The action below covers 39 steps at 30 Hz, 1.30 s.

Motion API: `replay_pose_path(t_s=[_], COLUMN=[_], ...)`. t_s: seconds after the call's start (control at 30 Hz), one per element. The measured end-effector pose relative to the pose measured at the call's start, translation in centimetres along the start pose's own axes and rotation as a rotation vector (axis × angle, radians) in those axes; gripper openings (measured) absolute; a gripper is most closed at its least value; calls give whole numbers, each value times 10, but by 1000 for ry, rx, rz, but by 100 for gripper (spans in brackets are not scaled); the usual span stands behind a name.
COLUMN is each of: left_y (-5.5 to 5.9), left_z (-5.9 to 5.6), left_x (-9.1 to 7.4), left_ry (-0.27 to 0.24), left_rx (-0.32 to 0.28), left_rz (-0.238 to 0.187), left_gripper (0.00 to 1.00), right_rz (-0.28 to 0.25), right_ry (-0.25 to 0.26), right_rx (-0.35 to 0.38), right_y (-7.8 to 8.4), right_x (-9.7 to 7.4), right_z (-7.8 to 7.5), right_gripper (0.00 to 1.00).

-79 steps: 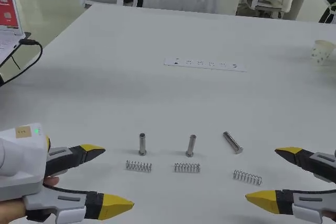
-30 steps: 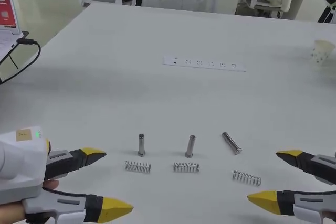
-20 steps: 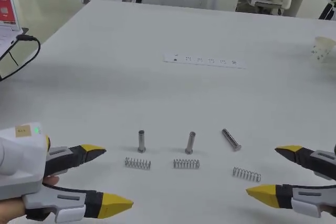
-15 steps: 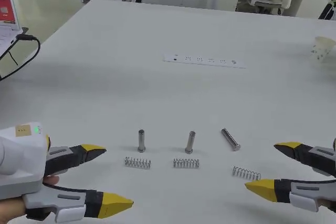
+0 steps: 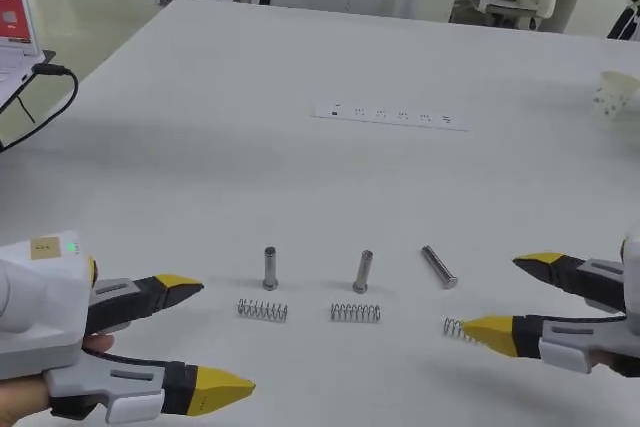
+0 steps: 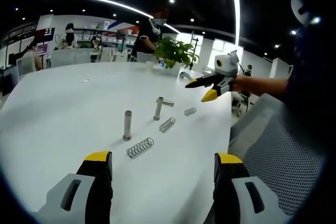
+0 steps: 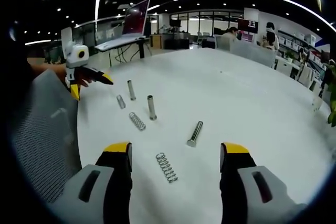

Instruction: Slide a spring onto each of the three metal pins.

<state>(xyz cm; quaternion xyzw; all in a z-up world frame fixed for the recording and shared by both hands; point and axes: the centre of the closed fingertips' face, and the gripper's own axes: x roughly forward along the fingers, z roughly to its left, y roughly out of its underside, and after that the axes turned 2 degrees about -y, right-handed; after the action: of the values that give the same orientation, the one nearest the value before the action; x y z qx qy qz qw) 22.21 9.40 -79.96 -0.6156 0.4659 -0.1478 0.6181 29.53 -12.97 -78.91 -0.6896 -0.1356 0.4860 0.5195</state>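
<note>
Your left gripper hovers at the 7 o'clock corner of the head view. Its jaws are spread wide and hold nothing. Your right gripper is at 4 o'clock, jaws likewise apart and empty. Its near yellow tip sits over one end of the right spring; contact probably has not been made, but this angle does not confirm it.

Three pins form a row on the white table:
- The left pin stands upright on its head.
- The middle pin stands upright on its head.
- The right pin lies on its side, head toward 5 o'clock.

The left spring lies flat at 6 o'clock of the left pin, just beside it but apart. The middle spring lies the same way at 6 o'clock of the middle pin. The right spring lies loose near 6 o'clock of the right pin.

In the right gripper view, the right spring lies just ahead, between the jaws, with the right pin at 1 o'clock of it.

A power strip lies at 12 o'clock, well apart from the pins.
</note>
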Motion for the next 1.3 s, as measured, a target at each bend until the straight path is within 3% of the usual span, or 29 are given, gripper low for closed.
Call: replay_pose_path(t_s=[0.3, 0.77, 1.3], left_y=[1, 2, 4], left_z=[0, 0, -1], left_x=[-1, -3, -5], left_ry=[-1, -7, -10], left_rx=[-1, -7, -12], left_rz=[0, -2, 7], left_gripper=[75, 74, 73], right_rz=[47, 115, 223], right_ry=[10, 25, 58], right_rx=[-33, -23, 21], right_y=[-10, -21, -14], right_x=[14, 39, 59], right_z=[-7, -23, -40], right_gripper=[60, 47, 39])
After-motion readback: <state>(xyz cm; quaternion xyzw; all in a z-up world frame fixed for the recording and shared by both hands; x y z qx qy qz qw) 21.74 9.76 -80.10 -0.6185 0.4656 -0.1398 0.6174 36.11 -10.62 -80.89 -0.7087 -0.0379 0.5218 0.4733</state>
